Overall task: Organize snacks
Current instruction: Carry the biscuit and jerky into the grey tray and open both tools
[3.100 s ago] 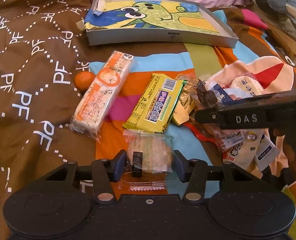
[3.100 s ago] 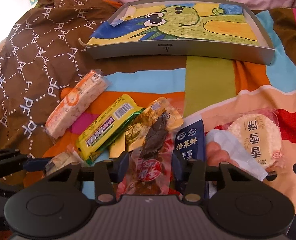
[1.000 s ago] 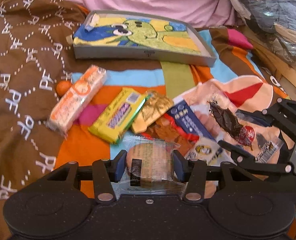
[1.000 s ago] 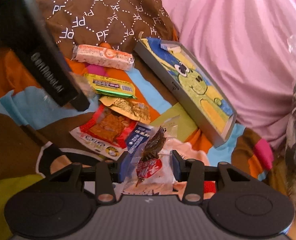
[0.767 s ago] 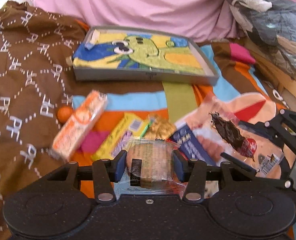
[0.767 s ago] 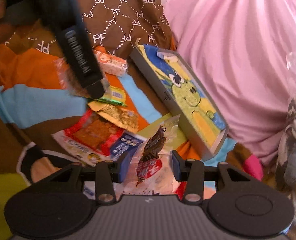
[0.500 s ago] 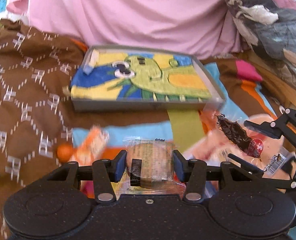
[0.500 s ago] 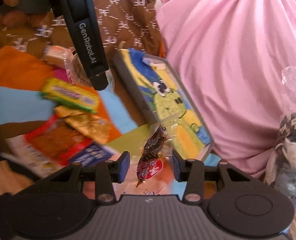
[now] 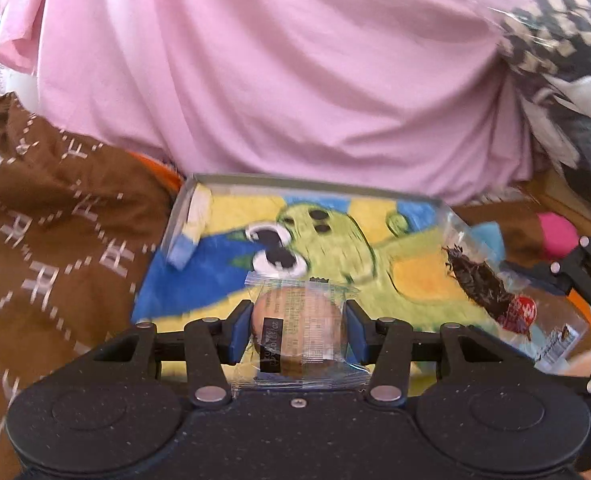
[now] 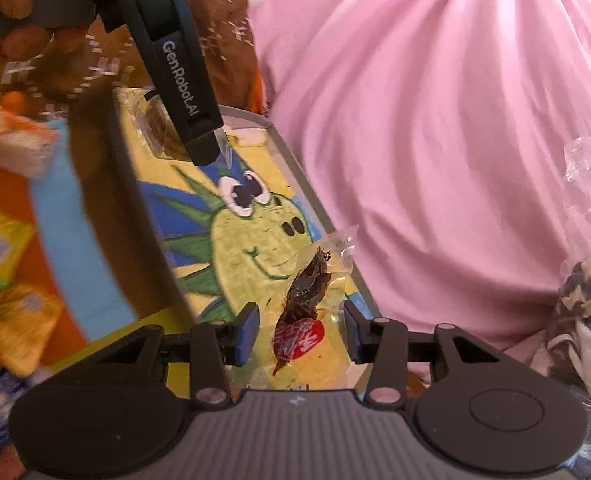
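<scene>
Pink fabric (image 9: 295, 80) backs a patterned bedspread (image 9: 47, 240) carrying a grey tray (image 9: 295, 181) with a cartoon-printed base. My left gripper (image 9: 298, 332) clamps a round wrapped cake (image 9: 298, 326) between both pads, above the tray. My right gripper (image 10: 301, 330) grips a clear packet of dark dried snack (image 10: 307, 288) over the tray's far end.

Bright daylight; motion blur; fisheye-bent, dark-cornered edges
</scene>
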Action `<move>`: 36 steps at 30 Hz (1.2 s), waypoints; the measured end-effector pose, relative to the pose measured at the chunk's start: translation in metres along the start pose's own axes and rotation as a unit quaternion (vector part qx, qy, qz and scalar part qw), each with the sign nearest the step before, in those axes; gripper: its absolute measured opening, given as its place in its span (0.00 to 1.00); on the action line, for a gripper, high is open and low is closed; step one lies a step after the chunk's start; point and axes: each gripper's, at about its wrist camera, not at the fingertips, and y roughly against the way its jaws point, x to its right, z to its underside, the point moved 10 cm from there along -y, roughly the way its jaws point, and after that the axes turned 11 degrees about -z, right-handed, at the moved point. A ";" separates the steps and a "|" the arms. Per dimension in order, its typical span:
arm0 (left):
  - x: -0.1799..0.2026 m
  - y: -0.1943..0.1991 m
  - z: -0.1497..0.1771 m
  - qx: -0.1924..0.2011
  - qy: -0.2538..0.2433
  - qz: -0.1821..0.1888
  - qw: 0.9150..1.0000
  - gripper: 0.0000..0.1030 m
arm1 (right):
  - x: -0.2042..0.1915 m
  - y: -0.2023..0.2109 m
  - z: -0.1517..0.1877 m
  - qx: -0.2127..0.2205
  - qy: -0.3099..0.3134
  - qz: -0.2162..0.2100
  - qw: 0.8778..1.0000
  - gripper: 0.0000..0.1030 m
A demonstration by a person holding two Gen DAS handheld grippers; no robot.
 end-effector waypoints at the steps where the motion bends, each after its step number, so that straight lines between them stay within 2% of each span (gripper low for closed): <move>1: -0.001 -0.010 -0.005 0.002 0.003 -0.001 1.000 0.49 | 0.004 -0.007 -0.001 -0.001 -0.007 -0.001 1.000 0.46; 8: 0.002 -0.057 -0.005 -0.011 0.018 -0.008 1.000 0.49 | 0.017 -0.045 0.004 -0.017 -0.045 -0.012 0.999 0.46; 16: 0.002 -0.073 0.010 -0.026 0.017 -0.010 0.999 0.49 | 0.015 -0.052 0.017 -0.032 -0.082 -0.031 0.996 0.46; 19: 0.001 -0.076 0.011 -0.030 0.021 -0.009 0.999 0.50 | 0.014 -0.052 0.016 -0.031 -0.080 -0.033 0.996 0.51; 21: 0.001 -0.077 0.012 -0.036 0.024 -0.007 0.999 0.55 | 0.014 -0.054 0.016 -0.033 -0.082 -0.035 0.996 0.58; 22: 0.001 -0.076 0.012 -0.038 0.026 -0.006 0.999 0.60 | 0.015 -0.054 0.016 -0.032 -0.084 -0.033 0.995 0.63; 24: 0.001 -0.074 0.010 -0.035 0.026 -0.009 0.999 0.70 | 0.018 -0.054 0.014 -0.028 -0.098 -0.034 0.994 0.79; 30: -0.003 -0.057 0.000 -0.022 0.034 -0.010 0.999 0.85 | 0.028 -0.034 0.005 -0.002 -0.149 -0.033 0.988 0.95; 32: -0.005 -0.047 -0.004 -0.016 0.037 -0.012 0.999 0.92 | 0.031 -0.023 0.003 0.011 -0.170 -0.030 0.985 0.97; 36: -0.010 -0.026 -0.012 -0.003 0.040 -0.016 0.999 0.96 | 0.040 0.001 -0.001 0.036 -0.214 -0.023 0.976 1.00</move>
